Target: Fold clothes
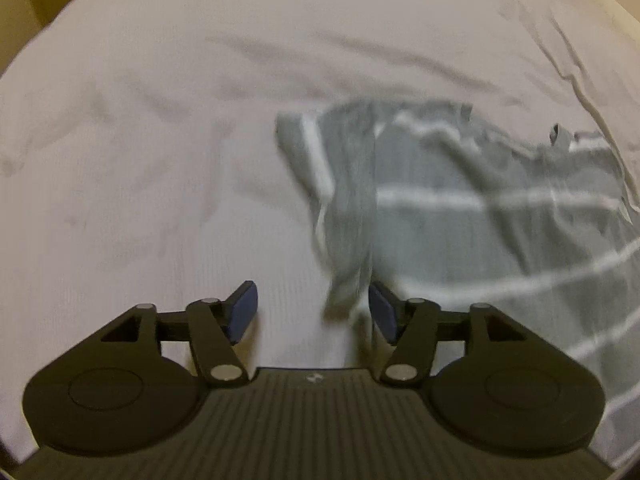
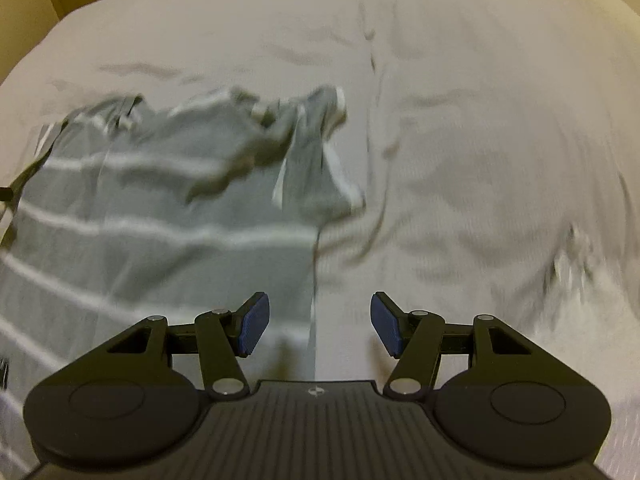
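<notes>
In the left wrist view, the left gripper (image 1: pixel 313 312) is spread wide over the white bedsheet (image 1: pixel 140 160), its blue pads (image 1: pixel 244 314) holding nothing. To its right lies the grey shirt (image 1: pixel 480 232) with thin white stripes; a twisted sleeve (image 1: pixel 344 216) runs from far to near, its near end dropping between the fingers, close to the right pad. Blur hides whether it touches.

In the right wrist view the shirt (image 2: pixel 160 216) fills the left half, its long axis running near to far, collar end far, stripes lying across. The right sleeve (image 2: pixel 320 160) is crumpled at the far right corner. The right gripper (image 2: pixel 319 324) hangs wide and empty above the shirt's right side edge, with bare bedsheet (image 2: pixel 480 140) to its right.
</notes>
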`<action>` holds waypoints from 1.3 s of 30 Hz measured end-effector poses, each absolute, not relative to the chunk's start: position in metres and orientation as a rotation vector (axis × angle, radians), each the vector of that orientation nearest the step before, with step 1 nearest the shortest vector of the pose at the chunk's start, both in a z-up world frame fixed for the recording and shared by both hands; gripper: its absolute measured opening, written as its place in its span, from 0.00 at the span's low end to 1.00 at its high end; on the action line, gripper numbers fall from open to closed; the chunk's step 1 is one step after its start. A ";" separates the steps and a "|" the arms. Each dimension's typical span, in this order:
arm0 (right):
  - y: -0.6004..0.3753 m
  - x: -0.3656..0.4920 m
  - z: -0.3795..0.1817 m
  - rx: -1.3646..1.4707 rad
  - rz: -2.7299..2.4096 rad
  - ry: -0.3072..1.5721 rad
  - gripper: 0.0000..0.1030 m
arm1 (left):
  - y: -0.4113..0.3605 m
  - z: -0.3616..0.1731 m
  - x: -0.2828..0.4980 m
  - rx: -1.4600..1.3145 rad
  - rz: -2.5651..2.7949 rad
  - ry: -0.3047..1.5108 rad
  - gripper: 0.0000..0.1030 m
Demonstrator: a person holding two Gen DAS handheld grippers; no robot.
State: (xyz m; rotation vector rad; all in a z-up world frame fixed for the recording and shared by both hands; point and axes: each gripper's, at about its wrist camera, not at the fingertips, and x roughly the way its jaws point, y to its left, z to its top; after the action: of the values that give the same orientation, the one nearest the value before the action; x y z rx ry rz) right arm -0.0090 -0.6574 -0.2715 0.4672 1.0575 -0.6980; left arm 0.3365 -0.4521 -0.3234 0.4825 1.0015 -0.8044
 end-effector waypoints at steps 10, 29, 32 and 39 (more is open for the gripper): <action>-0.744 0.062 -0.316 0.400 -0.602 1.048 0.58 | -0.470 -0.342 0.389 0.470 -0.671 0.947 0.02; -0.777 0.018 -0.284 0.339 -0.690 1.016 0.25 | -0.443 -0.335 0.386 0.550 -0.585 0.940 0.19; -0.782 0.050 -0.284 0.245 -0.550 0.986 0.59 | -0.457 -0.315 0.375 0.628 -0.707 0.815 0.22; -0.787 0.144 -0.336 -0.118 -0.287 1.168 0.65 | -0.519 -0.324 0.373 0.812 -1.049 0.686 0.41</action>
State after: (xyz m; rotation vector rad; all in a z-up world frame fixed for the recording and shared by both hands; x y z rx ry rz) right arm 0.1440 -0.7868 -0.3362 -0.1177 1.1675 -0.2866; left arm 0.3732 -0.5188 -0.3242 0.8122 0.6862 -1.0492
